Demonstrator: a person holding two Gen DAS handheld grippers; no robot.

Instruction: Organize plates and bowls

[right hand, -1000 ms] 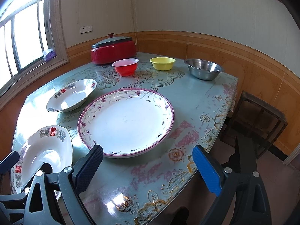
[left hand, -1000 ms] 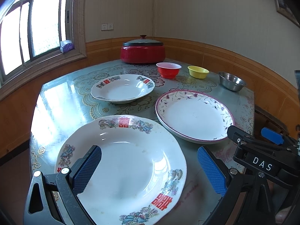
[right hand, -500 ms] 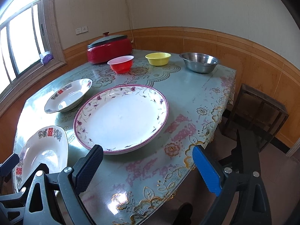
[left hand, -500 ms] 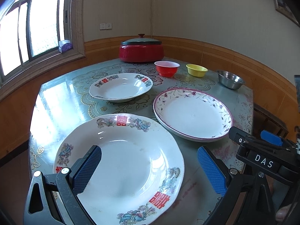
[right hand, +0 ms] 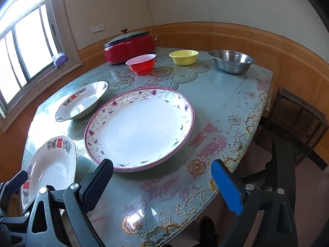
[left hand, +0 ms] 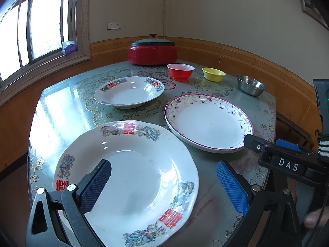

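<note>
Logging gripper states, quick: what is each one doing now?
Left gripper: open, holding nothing.
Right gripper: open, holding nothing.

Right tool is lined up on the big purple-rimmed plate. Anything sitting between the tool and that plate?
Nothing visible. The right tool is open and empty, and only bare table lies between it and the near rim of the purple-rimmed plate. The left tool sits off to one side, clear of that path.

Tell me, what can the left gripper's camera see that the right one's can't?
Only the left view shows a picture frame on the wall and the whole near plate with red characters. Only the right view shows the dark wooden stool beside the table. Both show the purple-rimmed plate, three small bowls and the red cooker.
</note>
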